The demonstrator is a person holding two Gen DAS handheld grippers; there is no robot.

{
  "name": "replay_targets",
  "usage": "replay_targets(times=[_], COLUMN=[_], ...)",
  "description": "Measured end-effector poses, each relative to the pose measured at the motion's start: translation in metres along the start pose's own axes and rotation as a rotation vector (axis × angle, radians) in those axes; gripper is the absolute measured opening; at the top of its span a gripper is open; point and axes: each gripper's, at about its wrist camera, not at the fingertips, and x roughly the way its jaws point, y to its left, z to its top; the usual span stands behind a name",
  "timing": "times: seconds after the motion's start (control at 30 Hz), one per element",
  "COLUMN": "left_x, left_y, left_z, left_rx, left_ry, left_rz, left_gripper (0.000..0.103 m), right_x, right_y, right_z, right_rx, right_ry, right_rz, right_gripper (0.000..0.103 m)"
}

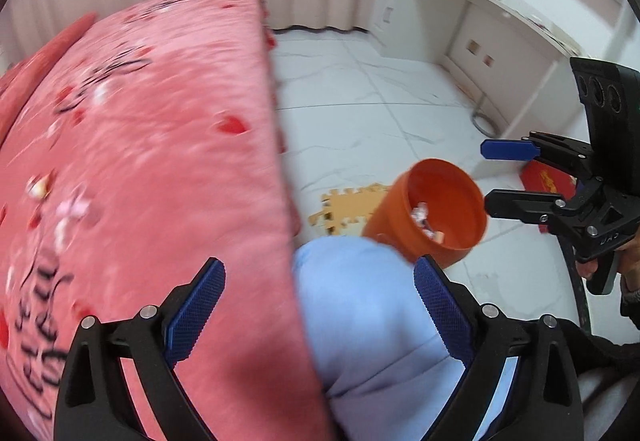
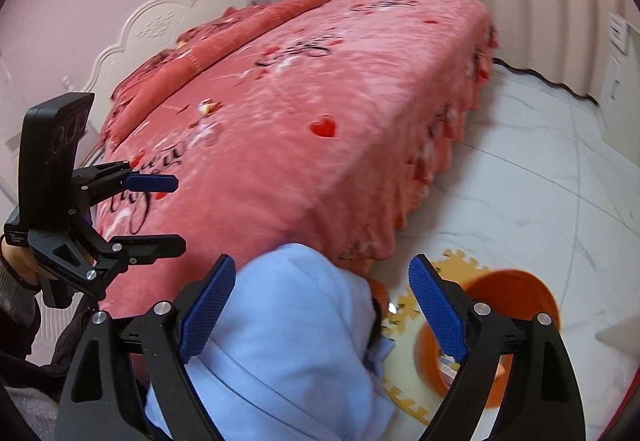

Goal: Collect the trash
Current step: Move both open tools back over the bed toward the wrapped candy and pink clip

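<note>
An orange bin (image 1: 440,209) stands on the floor beside the bed, with crumpled wrappers (image 1: 426,221) inside; it also shows in the right wrist view (image 2: 508,293). Scraps of trash (image 1: 40,187) lie on the pink blanket (image 1: 160,141), also seen in the right wrist view (image 2: 210,107). My left gripper (image 1: 320,305) is open and empty above the bed edge and a knee in light blue trousers (image 1: 360,313). My right gripper (image 2: 322,305) is open and empty over the same knee. Each gripper shows in the other's view, the right one (image 1: 486,173) and the left one (image 2: 180,211).
A yellow foam puzzle mat (image 1: 348,205) lies under the bin on the white tile floor (image 1: 380,113). A white desk with drawers (image 1: 460,13) stands at the right wall. A red box (image 1: 548,177) lies on the floor. The headboard (image 2: 152,25) is at the far left.
</note>
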Motion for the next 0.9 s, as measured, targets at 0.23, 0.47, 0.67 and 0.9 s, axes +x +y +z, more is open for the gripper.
replay_targets(times=[0.23,0.47,0.67,0.9], left_x=[-0.029,-0.049,-0.054,-0.045], left_y=[0.057,0.121,0.169,0.231], left_z=[-0.030,-0.050,-0.053,-0.032], left_rx=[-0.105,-0.198,-0.222,-0.247], left_ry=[-0.024,-0.029,-0.028,-0.034], left_rz=[0.072,0.138,0.159,0.179], left_gripper=[0.094,0.094,0.094,0.094], right_x=[0.038,0.086,0.126,0.180], right_y=[0.054,0.113,0.153,0.173], right_z=[0.028,0.064,0.098,0.129], right_rx=[-0.096,-0.199,-0.286,-0.316], right_ry=[0.025,0.048,0.053,0.079], right_rz=[0.072,0.143,0.172,0.181], right_gripper=[0.087,0.087,0.087,0.087])
